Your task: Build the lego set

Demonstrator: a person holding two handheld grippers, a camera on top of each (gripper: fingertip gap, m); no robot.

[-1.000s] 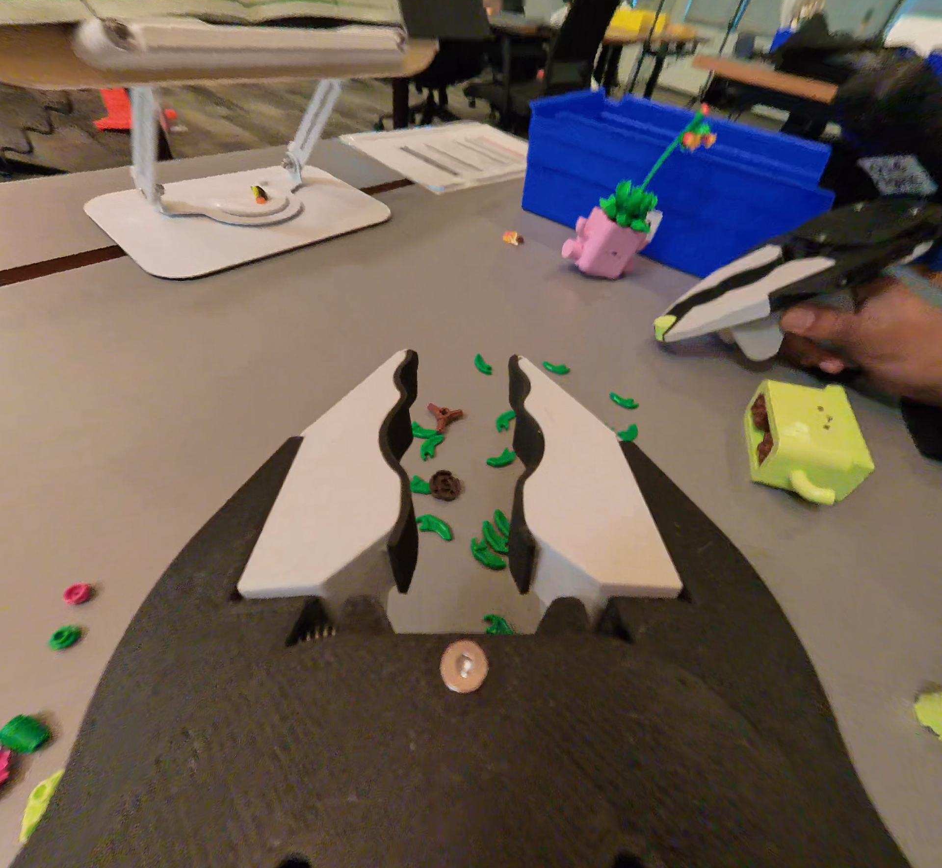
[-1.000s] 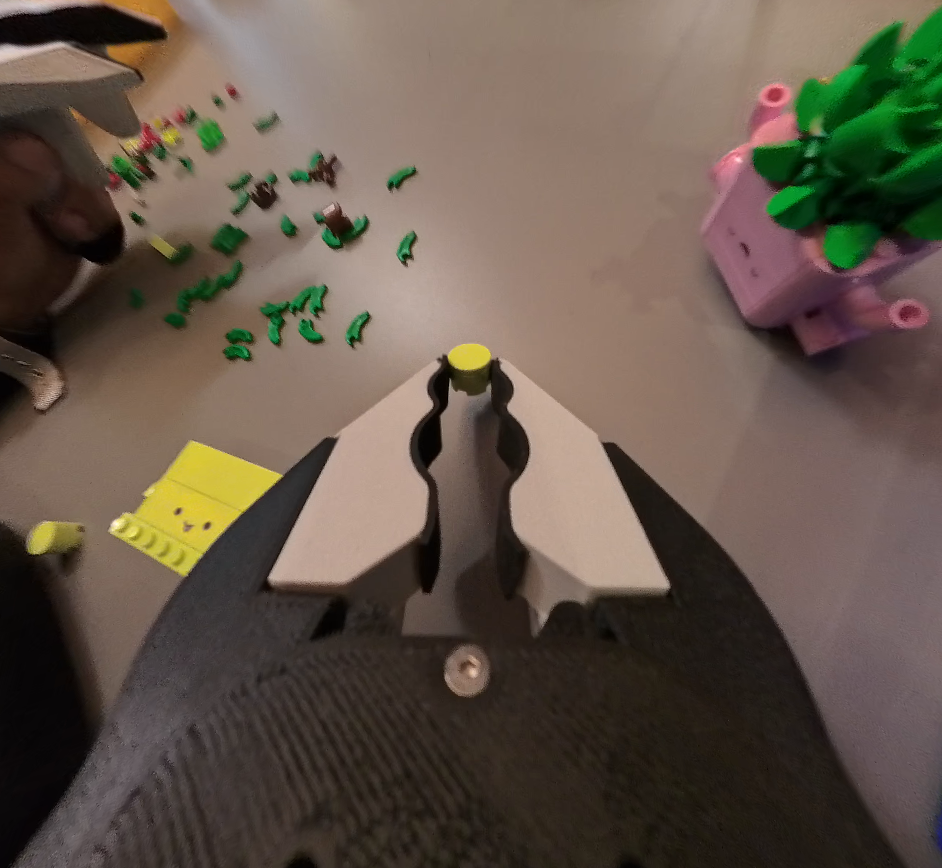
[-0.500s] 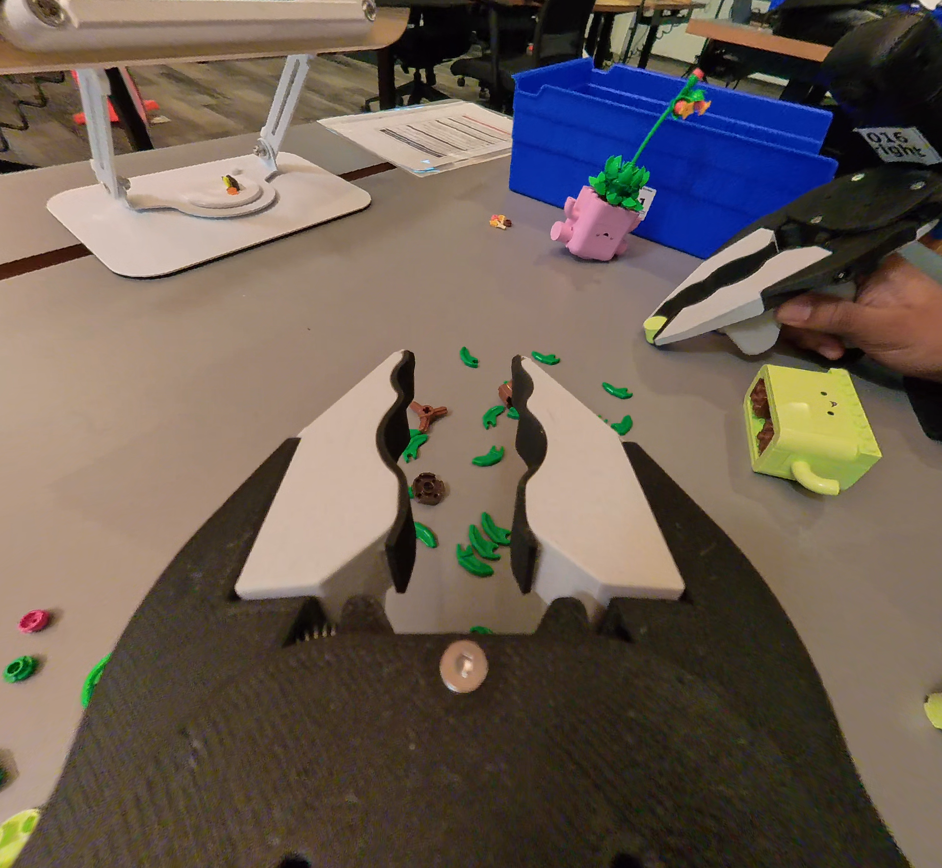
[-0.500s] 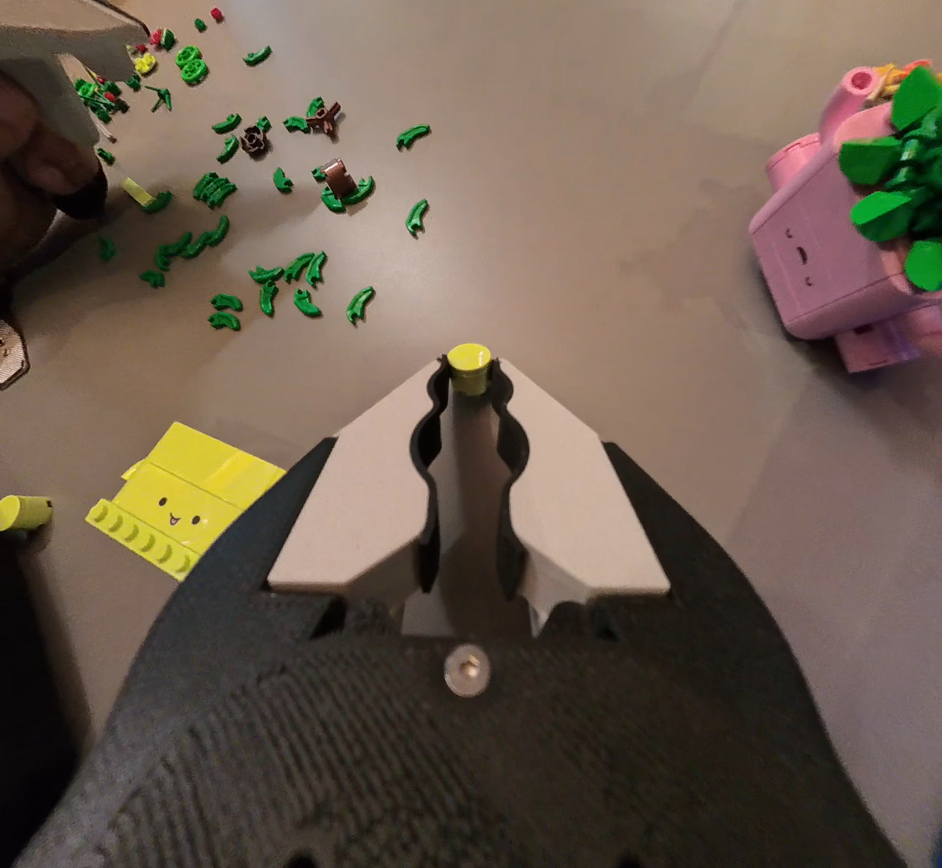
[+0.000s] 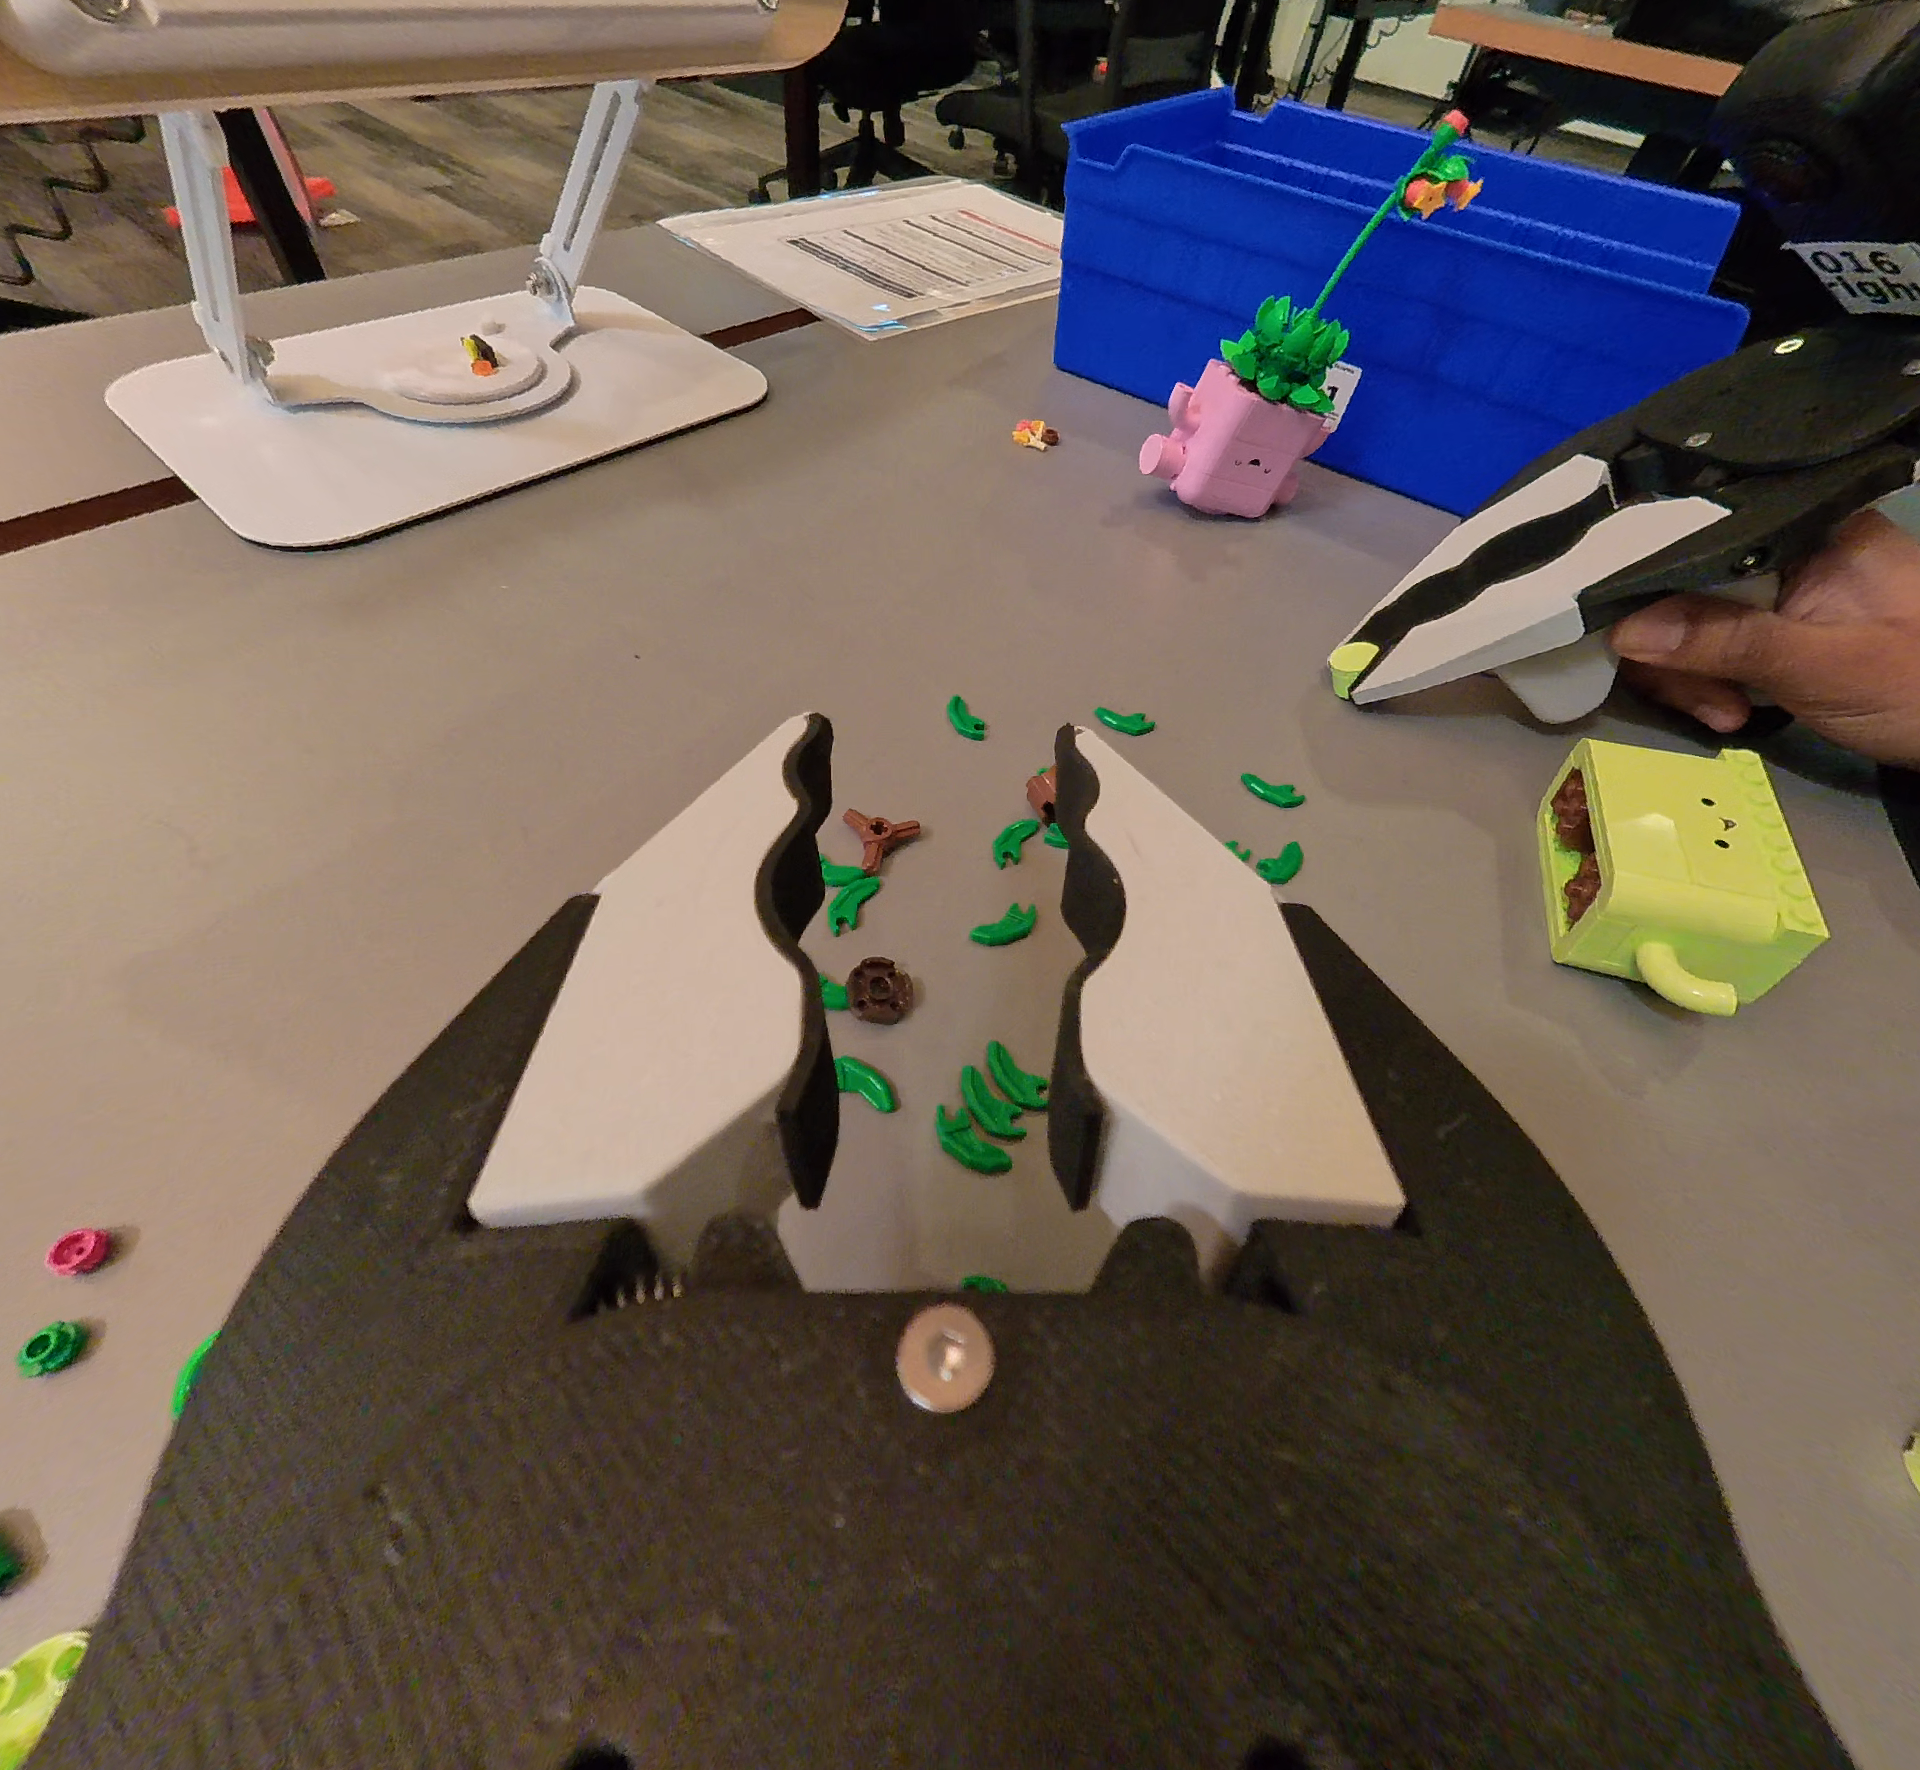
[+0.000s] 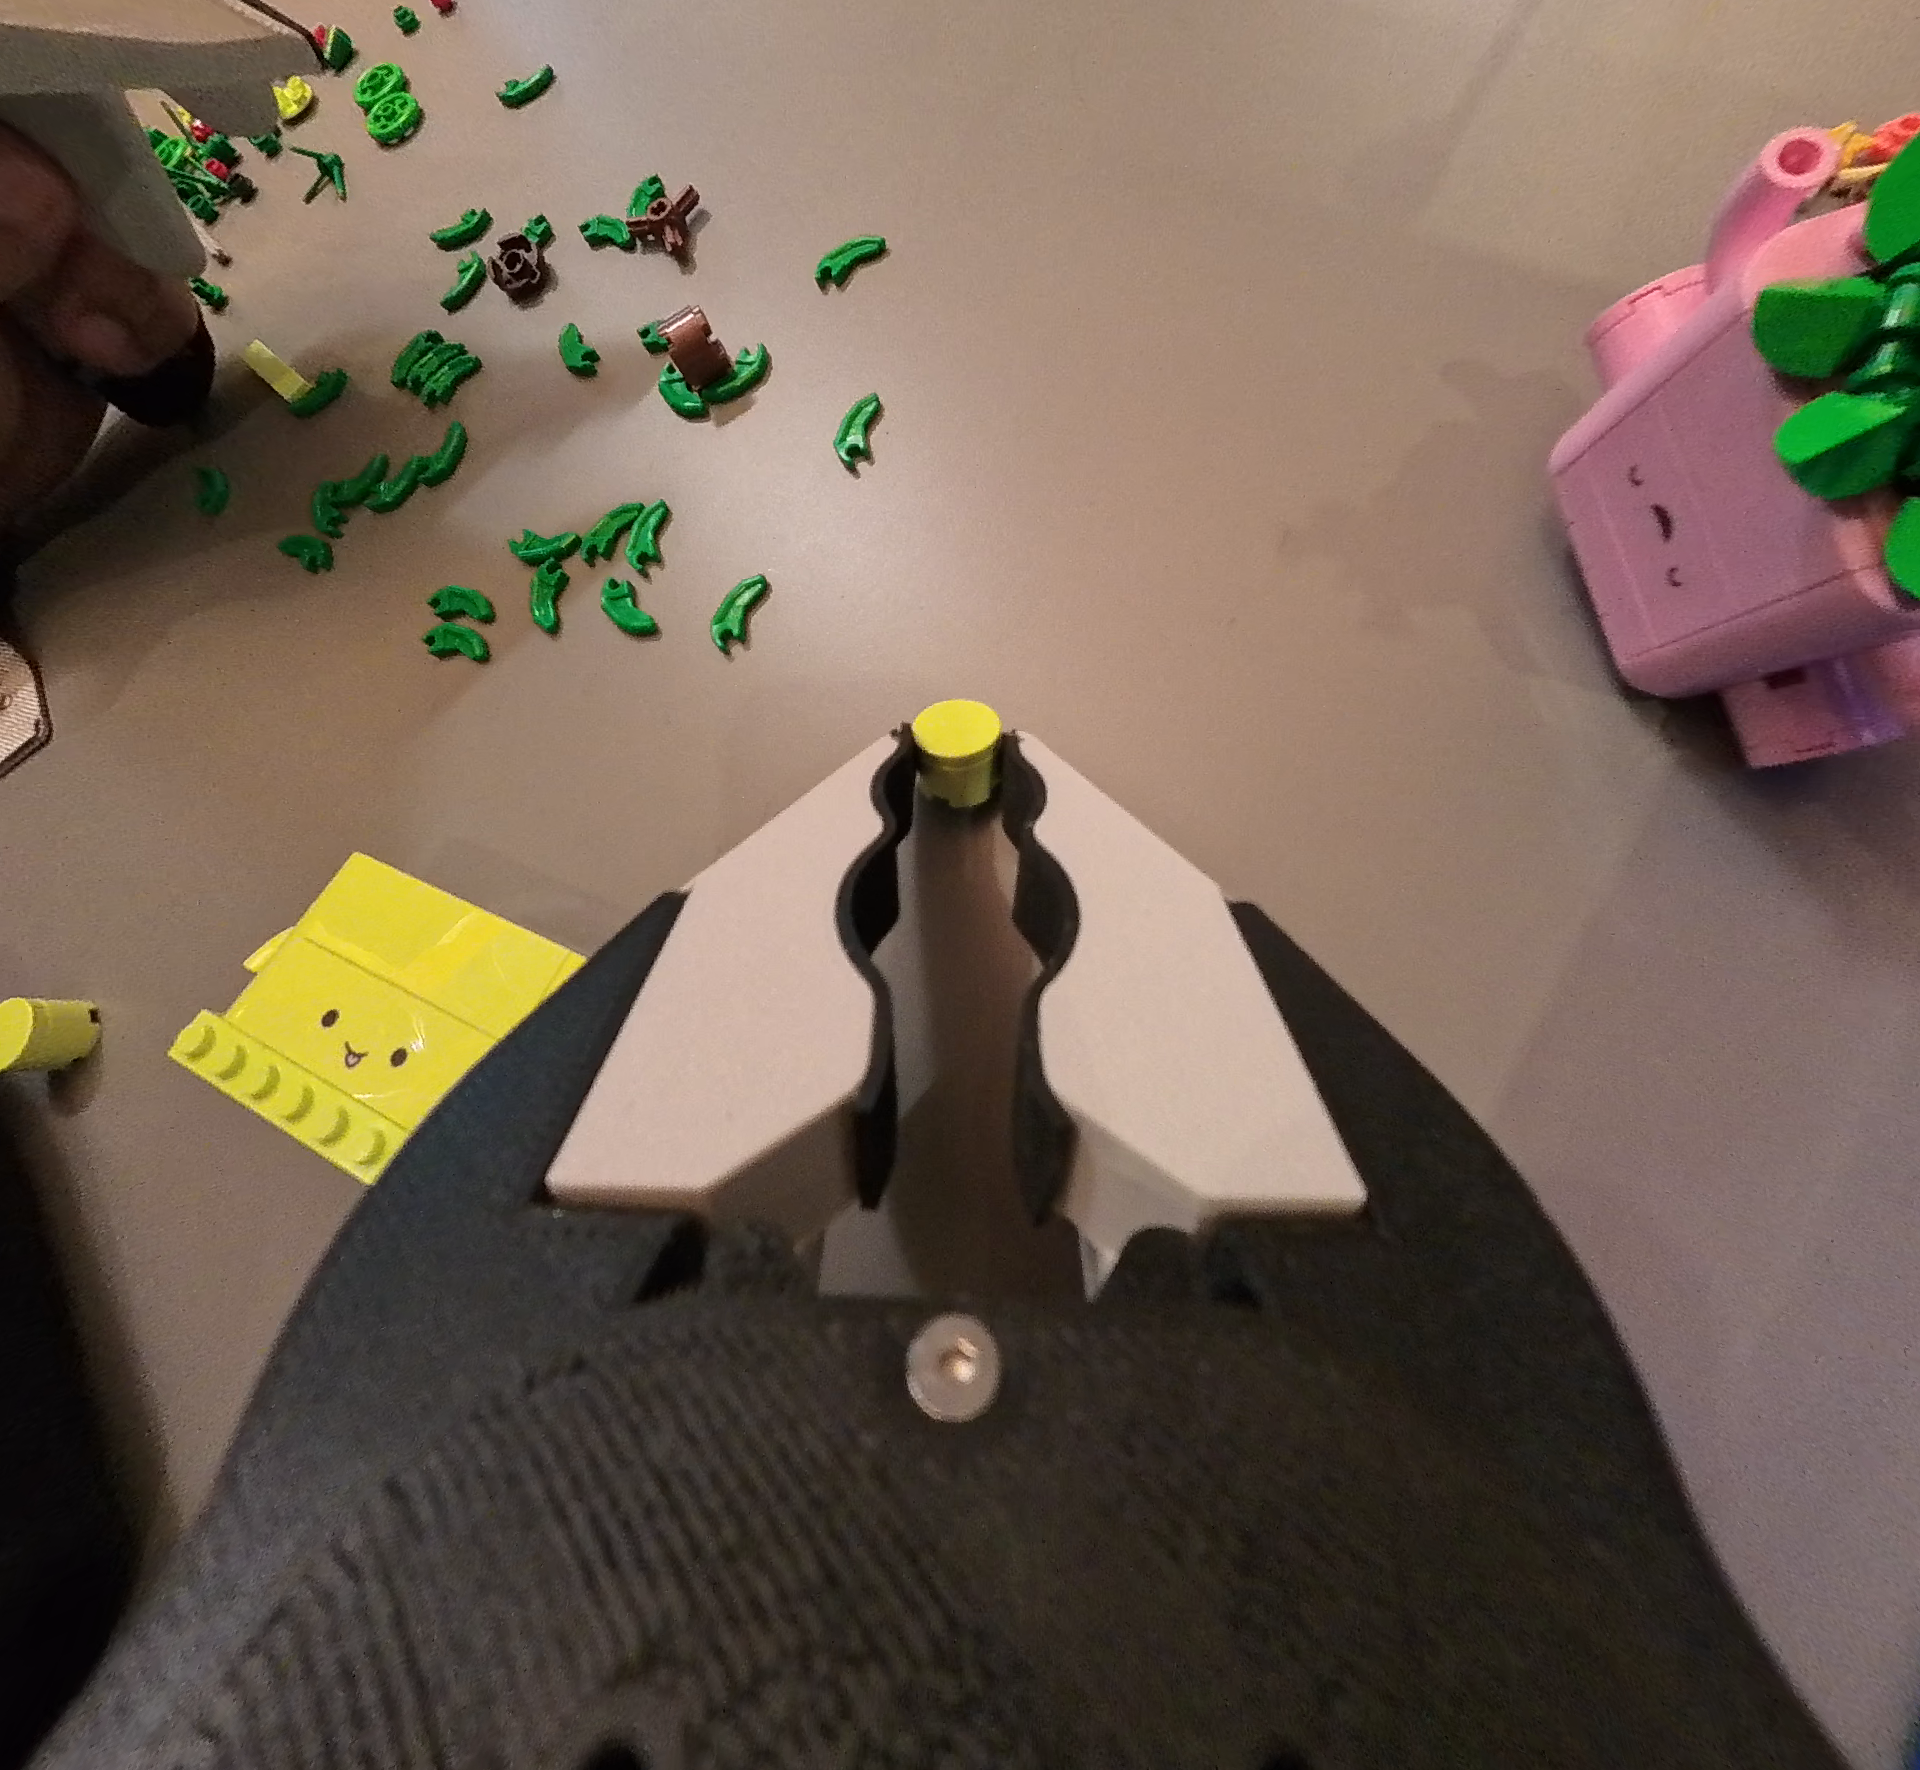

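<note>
My left gripper [image 5: 943, 741] is open and empty, held over a scatter of green leaf pieces [image 5: 987, 1112] and brown pieces [image 5: 879, 989] on the grey table. My right gripper [image 6: 958, 746] is shut on a small lime round piece [image 6: 958, 752]; it also shows in the left wrist view [image 5: 1361, 673], a little above the table. A lime pot with a face [image 5: 1673, 873] lies on its side below it, also seen in the right wrist view [image 6: 374, 1014]. A pink pot with a green plant [image 5: 1242, 453] stands farther back.
A blue bin [image 5: 1382, 286] stands at the back right. A white stand [image 5: 436, 401] holding an open booklet is at the back left, papers [image 5: 894, 250] beside it. Loose pink and green round pieces [image 5: 62, 1294] lie at the left. A lime tube [image 6: 47, 1029] lies near the lime pot. Spacing between my two grippers at the tips: around 20 cm.
The left gripper has drawn back and tilted up a little, so the leaf pieces sit lower between its fingers. The right gripper has shifted over the table, still holding the lime piece.
</note>
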